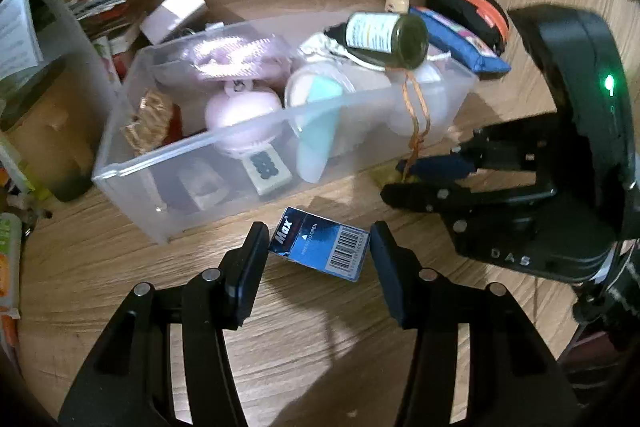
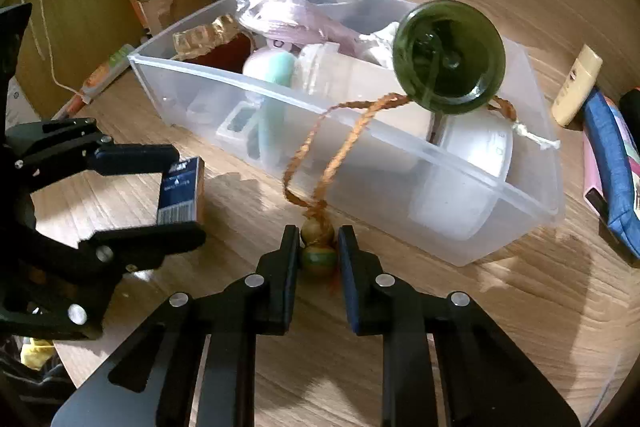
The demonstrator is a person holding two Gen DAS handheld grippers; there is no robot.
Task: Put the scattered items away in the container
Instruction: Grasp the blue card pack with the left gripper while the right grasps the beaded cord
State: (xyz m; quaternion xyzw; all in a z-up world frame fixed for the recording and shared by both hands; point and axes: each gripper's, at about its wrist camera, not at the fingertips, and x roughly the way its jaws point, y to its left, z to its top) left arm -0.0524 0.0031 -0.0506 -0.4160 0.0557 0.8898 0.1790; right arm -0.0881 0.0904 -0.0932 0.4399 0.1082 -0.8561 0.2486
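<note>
Item: blue carton [image 1: 318, 247], small, barcode on its upper face, lying on the tabletop [image 1: 120, 267] just in front of the near wall of the clear container [image 1: 192, 147]. Left claw [image 1: 318, 255] straddles it, one pad at each short end and apparently pressing; judged gripped, though contact on the right end is not certain

Item: beaded cord [image 2: 320, 163], orange braid, trailing from inside the container over its near wall down to two wooden beads [image 2: 318, 247] on the tabletop. Right claw [image 2: 319, 251] is closed on the beads

Item: green glass bottle [image 2: 448, 57], lying on top of the container's contents, just above where the cord emerges; likely to roll if the cord tugs beneath it

Handling note: lift the carton straight up to clear the wall, then release it over the emptier left end. Raise the beads gently, keeping slack in the cord, and lower them inside away from the bottle

Still outside, far right: blue pouch [image 2: 612, 163], cream tube [image 2: 576, 87]
</note>
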